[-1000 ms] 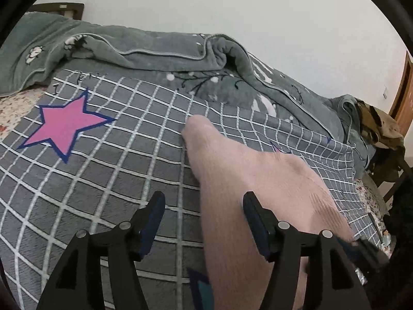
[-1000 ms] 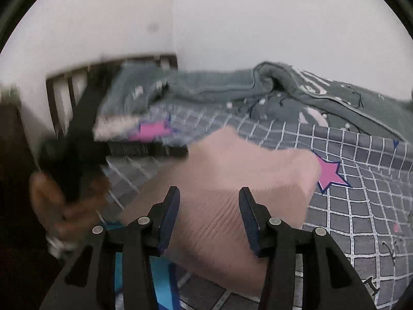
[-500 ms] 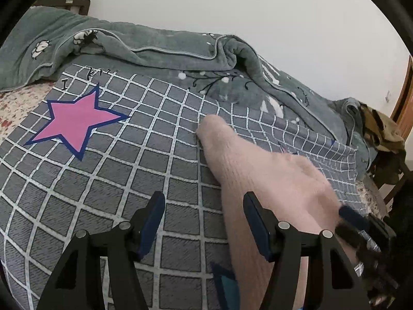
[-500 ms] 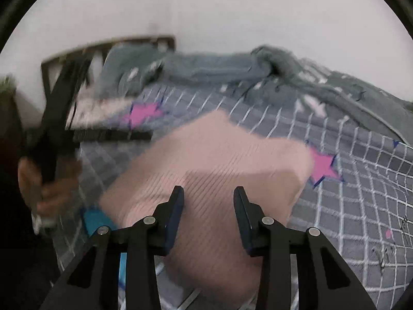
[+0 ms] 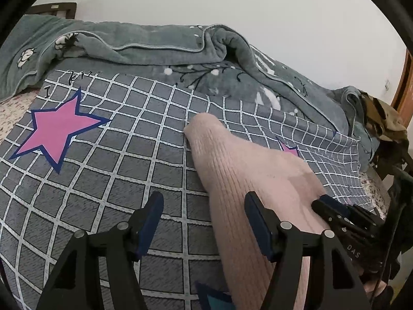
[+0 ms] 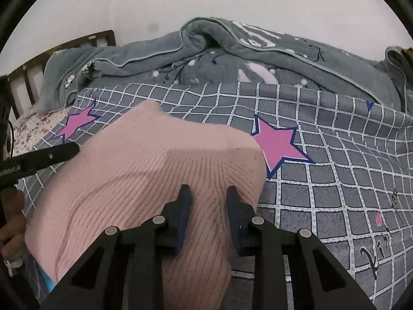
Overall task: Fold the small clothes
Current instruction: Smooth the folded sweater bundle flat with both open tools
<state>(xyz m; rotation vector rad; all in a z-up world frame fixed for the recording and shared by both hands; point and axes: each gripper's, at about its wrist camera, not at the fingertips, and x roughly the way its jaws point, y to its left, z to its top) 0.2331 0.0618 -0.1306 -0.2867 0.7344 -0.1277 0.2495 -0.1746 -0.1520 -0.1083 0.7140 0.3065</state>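
Since the pink ribbed knit garment (image 6: 144, 180) lying on the grey checked star-print bed cover (image 5: 108, 170) looks soft, light and limp, pinch an edge. The right gripper (image 6: 208, 201) is closing over its fabric; the left gripper (image 5: 204, 217) gapes, gripping nothing.

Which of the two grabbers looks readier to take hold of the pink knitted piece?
The right gripper: its closing jaws straddle a bunch of the pink knit garment. The left gripper stands open over the checked cover, beside the knit.
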